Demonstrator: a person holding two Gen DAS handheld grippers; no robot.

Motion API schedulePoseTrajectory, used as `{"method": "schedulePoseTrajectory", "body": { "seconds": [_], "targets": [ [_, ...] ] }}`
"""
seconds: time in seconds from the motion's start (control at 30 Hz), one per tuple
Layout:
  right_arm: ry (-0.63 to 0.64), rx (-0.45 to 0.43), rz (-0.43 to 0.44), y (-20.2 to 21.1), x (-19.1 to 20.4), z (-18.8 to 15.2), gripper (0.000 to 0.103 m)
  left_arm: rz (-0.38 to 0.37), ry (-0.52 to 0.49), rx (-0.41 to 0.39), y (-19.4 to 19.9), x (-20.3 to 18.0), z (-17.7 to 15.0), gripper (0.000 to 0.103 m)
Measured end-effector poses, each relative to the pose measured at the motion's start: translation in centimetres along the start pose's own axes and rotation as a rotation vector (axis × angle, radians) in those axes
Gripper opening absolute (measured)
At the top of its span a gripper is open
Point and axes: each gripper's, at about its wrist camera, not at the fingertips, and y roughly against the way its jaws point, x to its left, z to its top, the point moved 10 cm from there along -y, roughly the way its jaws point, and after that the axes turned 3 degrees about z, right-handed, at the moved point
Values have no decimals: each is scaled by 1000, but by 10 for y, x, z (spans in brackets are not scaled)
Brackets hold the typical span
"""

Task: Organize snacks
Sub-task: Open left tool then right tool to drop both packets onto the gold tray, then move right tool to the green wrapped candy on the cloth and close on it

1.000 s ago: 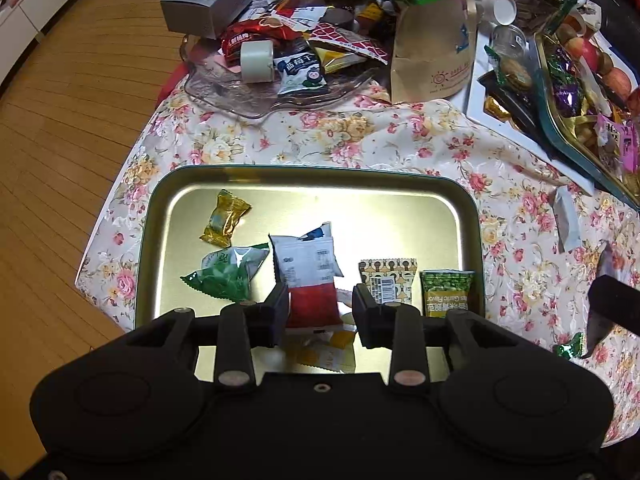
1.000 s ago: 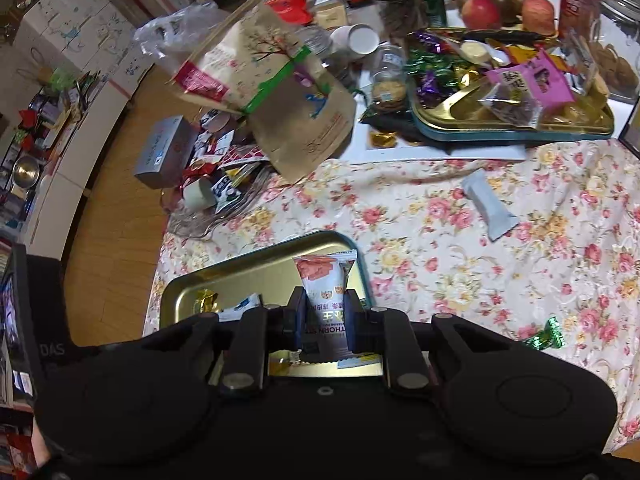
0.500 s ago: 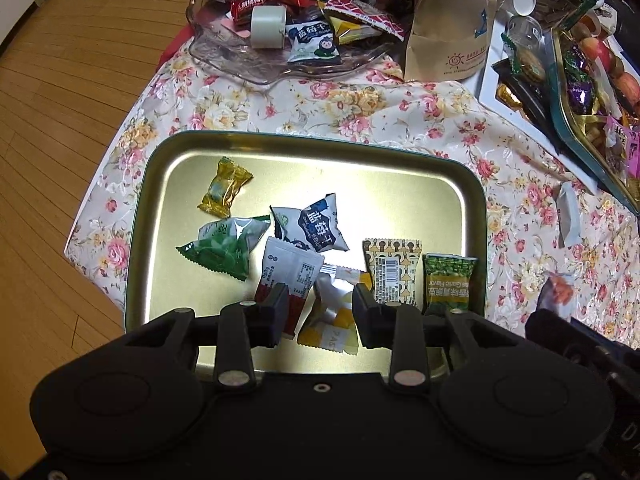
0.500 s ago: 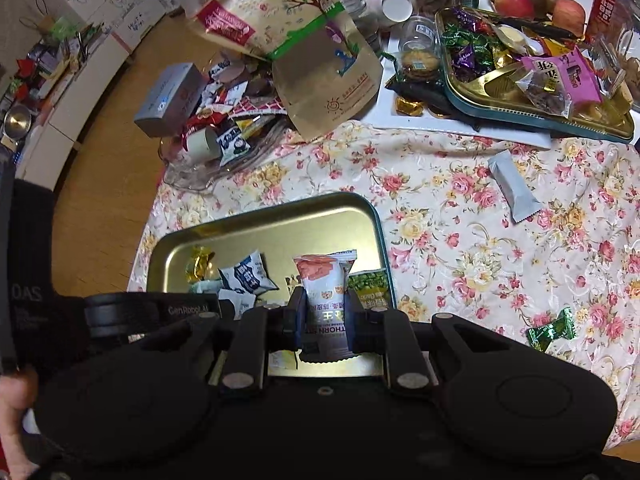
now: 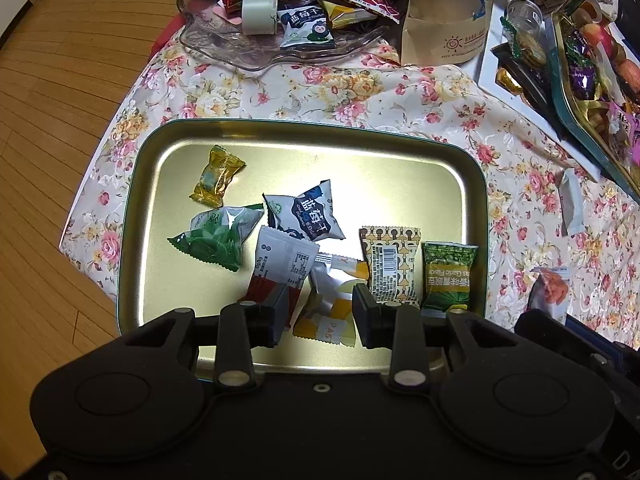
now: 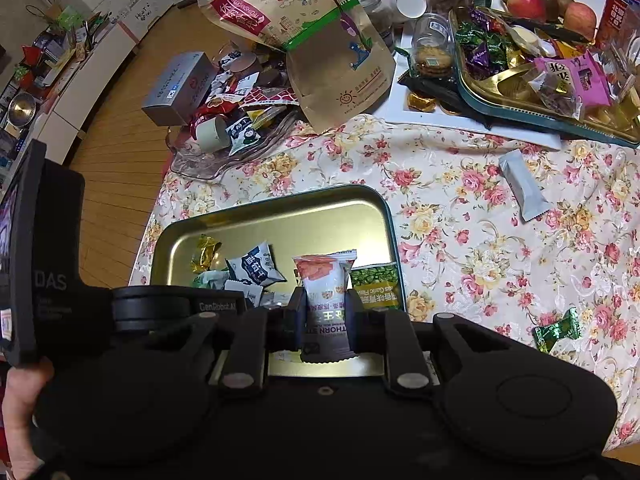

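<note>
Black right gripper [image 6: 326, 314], its jaws opening, has a white-and-orange snack packet [image 6: 326, 292] standing between them at lower centre, above the gold tray [image 6: 280, 220]. The left gripper [image 5: 316, 314] hangs open over tray packets. Beyond, floral cloth [image 6: 460, 208].

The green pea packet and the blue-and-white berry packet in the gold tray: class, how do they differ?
The green pea packet is flat and rectangular, by the gold tray's right rim; the blue-and-white berry packet is puffed, star-cornered, tilted, nearer the middle. The pea packet lies clear; the berry packet touches neighbouring packets. Both are sealed.
</note>
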Motion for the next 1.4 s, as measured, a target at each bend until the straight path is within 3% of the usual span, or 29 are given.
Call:
{"method": "schedulePoseTrajectory", "body": {
  "seconds": [0.27, 0.47, 0.8, 1.4],
  "targets": [
    [-17, 17, -9, -2, -2, -1, 34, 0, -6, 2, -1, 0, -1, 43],
    [-19, 29, -77, -5, -12, -2, 38, -1, -25, 6, -1, -5, -4, 43],
    [-65, 89, -191, -16, -44, -8, 38, -5, -47, 11, -1, -11, -6, 43],
    [-152, 140, -290, -22, -92, -16, 38, -13, -93, 15, 1, -31, -10, 43]
  ]
}}
